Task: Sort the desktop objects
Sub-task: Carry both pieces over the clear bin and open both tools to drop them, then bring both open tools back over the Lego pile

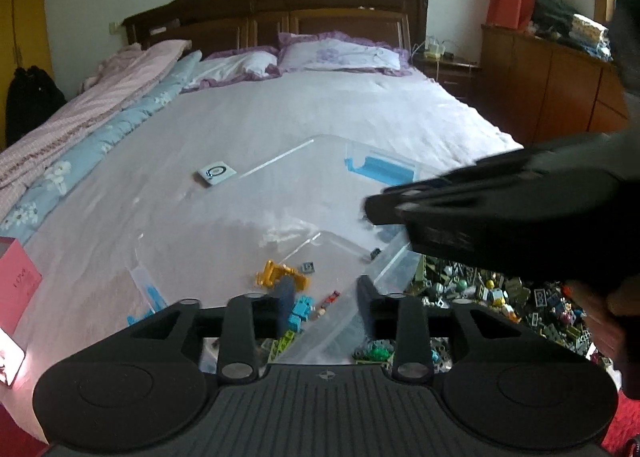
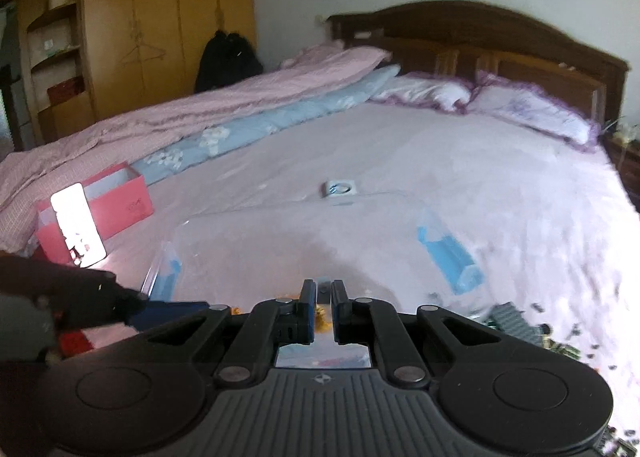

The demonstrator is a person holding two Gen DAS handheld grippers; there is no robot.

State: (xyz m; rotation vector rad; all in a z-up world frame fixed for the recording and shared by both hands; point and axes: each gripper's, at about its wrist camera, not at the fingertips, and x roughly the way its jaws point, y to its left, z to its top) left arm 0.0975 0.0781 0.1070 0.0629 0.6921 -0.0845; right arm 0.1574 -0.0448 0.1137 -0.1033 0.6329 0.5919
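Clear plastic bin (image 1: 280, 155) on bed (image 1: 320, 105), blue latch (image 1: 384, 169) on far wall. Nearly empty: yellow piece (image 1: 280, 275), cyan brick (image 1: 302, 307), red figure (image 1: 330, 297) and grey tile (image 1: 308, 266) on the floor, clustered near the front wall. Some green bits lower down by the near edge; inside or outside the wall, cannot tell.

Loose pile (image 1: 500, 293) of mixed bricks on the sheet just right of bin, touching or nearly touching its side wall. Judged as the source stock: placed beside the bin for short transfers. Most of the sort not yet done.

Left gripper (image 1: 326, 297): released, gap wide, nothing between the fingers. Hovering over bin's near end, pointed down into it, above the cyan brick. Looks like a drop position rather than a pick.

Right gripper (image 2: 323, 309): almost clenched, thin slit between pads. Small grey speck at the tips; pinched piece or something lying beyond, cannot tell. Yellow piece visible through the slit, so also aimed over the bin. From the left camera, blurred, crossing in from the pile side above the right wall.

Pink box (image 2: 116, 201) well left of bin, interior not visible. White card (image 1: 215, 173) flat on sheet beyond the bin.

Risk: both grippers crowded over one bin, easy to clip each other.
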